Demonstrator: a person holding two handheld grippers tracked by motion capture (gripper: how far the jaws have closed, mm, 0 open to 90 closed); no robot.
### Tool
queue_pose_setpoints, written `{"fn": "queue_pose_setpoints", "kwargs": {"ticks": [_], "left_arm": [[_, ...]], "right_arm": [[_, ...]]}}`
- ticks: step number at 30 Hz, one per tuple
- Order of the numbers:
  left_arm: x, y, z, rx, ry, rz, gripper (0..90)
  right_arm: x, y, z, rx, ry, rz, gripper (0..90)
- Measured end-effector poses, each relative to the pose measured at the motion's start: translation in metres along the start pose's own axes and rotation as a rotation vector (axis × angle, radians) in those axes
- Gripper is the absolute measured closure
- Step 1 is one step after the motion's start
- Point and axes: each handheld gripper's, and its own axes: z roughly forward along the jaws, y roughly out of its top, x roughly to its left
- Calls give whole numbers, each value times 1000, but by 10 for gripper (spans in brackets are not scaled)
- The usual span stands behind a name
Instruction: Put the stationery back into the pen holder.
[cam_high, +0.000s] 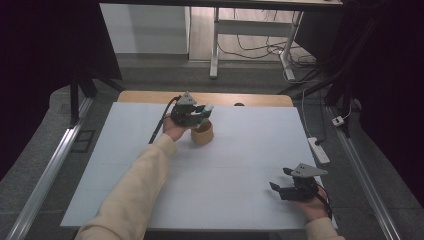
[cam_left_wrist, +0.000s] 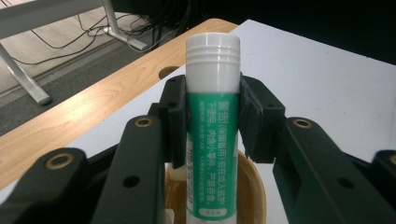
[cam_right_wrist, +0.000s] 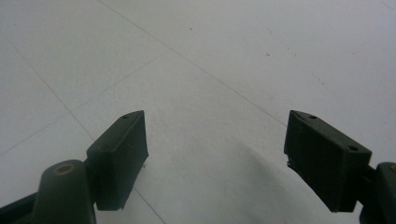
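Observation:
A green-and-white tube with a white ribbed cap stands upright between the jaws of my left gripper, which is shut on it. The tube's lower end reaches into a small round wooden cup. In the high view the left gripper holds the tube just above that cup at the far middle of the white mat. My right gripper rests low at the mat's near right, open with nothing between its fingers.
The white mat covers a wooden table whose far edge shows a round hole. A power strip and cables lie on the floor to the right. Desk legs stand beyond the table.

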Motion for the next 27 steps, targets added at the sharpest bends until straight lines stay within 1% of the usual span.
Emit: {"fn": "queue_pose_setpoints", "kwargs": {"ticks": [2,3,5,8,10,13,16,20,23,27], "left_arm": [[0,0,-1,-4,-2,-1,615],[-1,1,-2,-7,-5,0,565],[-2,2,-4,-8,-4,0,495],[-3,4,-9,-13,-21,-4,432],[-5,5,-13,-11,-30,3,405],[-8,6,-18,-7,-39,12,403],[-10,5,-22,-1,-49,13,403],[-13,1,-28,12,-61,12,403],[-16,-5,-33,40,-56,26,403],[-19,-14,-43,65,-48,20,406]], "right_arm": [[0,0,0,1,0,1,210],[0,0,0,1,0,1,210],[0,0,0,1,1,2,210],[0,0,0,1,1,-1,210],[0,0,0,1,2,-1,210],[0,0,0,-1,2,-1,211],[1,0,0,1,3,-1,211],[2,0,-1,1,2,-3,211],[1,0,-1,-1,2,-5,211],[2,1,-1,-1,3,-6,211]]}}
